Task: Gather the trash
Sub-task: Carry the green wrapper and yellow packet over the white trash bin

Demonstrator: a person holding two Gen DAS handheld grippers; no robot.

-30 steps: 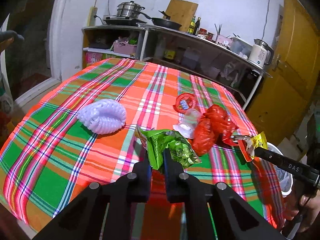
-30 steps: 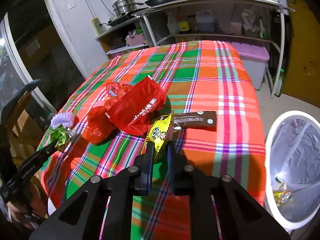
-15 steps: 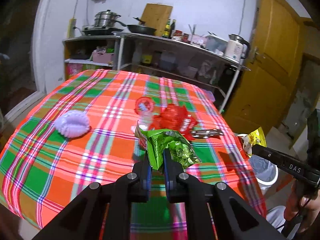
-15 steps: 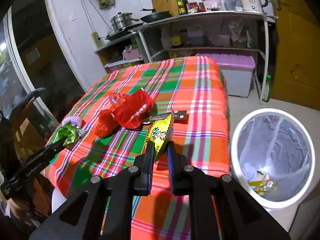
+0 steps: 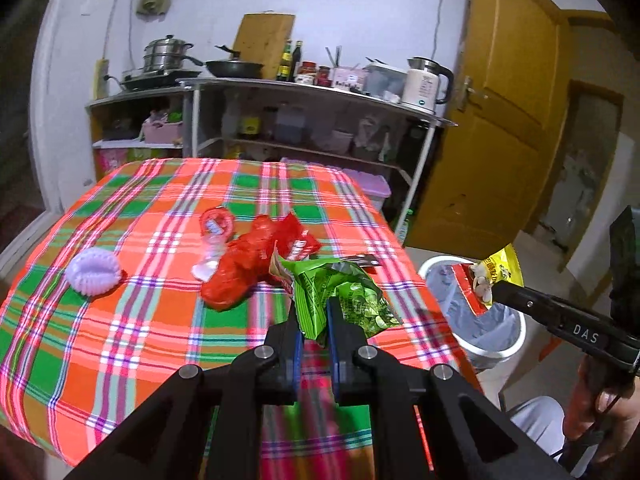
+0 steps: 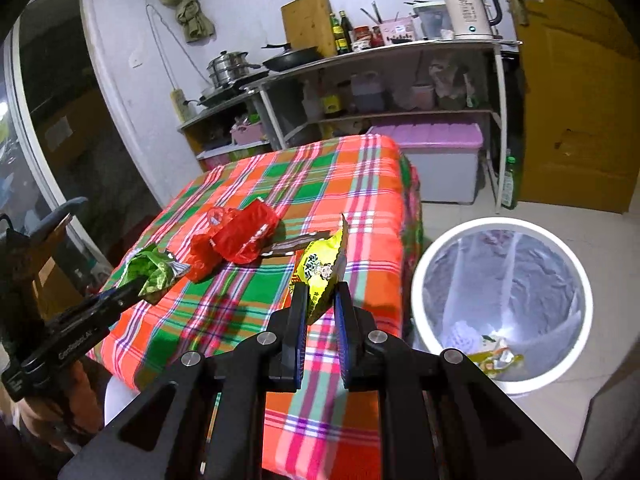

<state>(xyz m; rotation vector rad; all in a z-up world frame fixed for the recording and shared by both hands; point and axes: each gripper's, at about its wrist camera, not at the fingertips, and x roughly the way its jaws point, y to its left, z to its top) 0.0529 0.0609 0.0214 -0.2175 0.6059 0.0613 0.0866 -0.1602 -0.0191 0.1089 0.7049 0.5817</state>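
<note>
My left gripper (image 5: 312, 312) is shut on a crumpled green snack bag (image 5: 340, 292), held above the table's near right corner. My right gripper (image 6: 322, 292) is shut on a yellow snack wrapper (image 6: 320, 272), held off the table's right edge beside the white trash bin (image 6: 500, 240); the bin holds a grey liner and some wrappers. In the left wrist view the right gripper (image 5: 496, 288) holds the yellow wrapper (image 5: 496, 272) over the bin (image 5: 496, 344). On the plaid tablecloth (image 5: 160, 320) lie red plastic bags (image 5: 256, 260), a brown wrapper (image 6: 292, 244) and a lilac foam net (image 5: 94, 272).
A red-rimmed lid (image 5: 216, 222) and a clear cup (image 5: 208, 260) lie by the red bags. Metal shelves (image 5: 320, 120) with pots, bottles and a kettle stand behind the table. A yellow door (image 5: 500, 120) is at the right. A purple-lidded box (image 6: 440, 160) sits under the shelves.
Both grippers have drawn back from the table and swung right toward the bin, each carrying its wrapper. The bin now looms larger in the right wrist view.
</note>
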